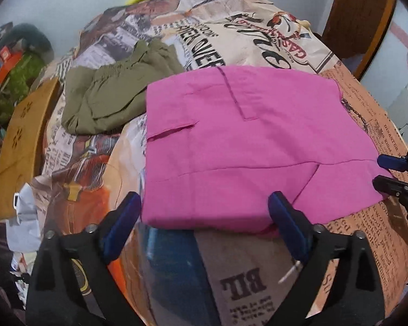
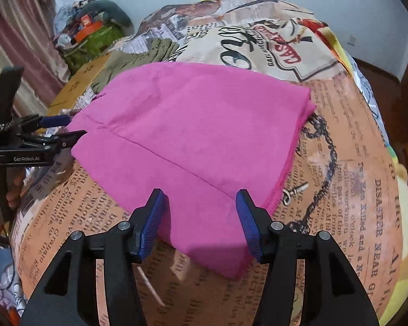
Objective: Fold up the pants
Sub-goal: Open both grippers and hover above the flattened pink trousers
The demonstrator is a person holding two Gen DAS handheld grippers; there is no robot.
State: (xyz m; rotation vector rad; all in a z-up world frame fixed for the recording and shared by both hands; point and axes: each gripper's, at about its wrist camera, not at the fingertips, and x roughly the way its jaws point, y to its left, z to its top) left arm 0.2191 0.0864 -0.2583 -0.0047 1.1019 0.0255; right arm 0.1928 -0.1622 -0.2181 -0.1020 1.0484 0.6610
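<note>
Pink pants lie folded into a flat rectangle on the newspaper-print bed cover. My left gripper stands wide open at the fold's near edge, with that edge lying between the blue pads, which do not press it. In the right wrist view, the pink pants spread ahead, and my right gripper is open astride their near corner. The right gripper's tips show at the cloth's right corner, and the left gripper at its left edge.
Olive green pants lie crumpled behind the pink ones, to the left. A cardboard box stands at the bed's left side, with a pile of belongings beyond it. Wooden furniture stands at the far right, and a curtain hangs at left.
</note>
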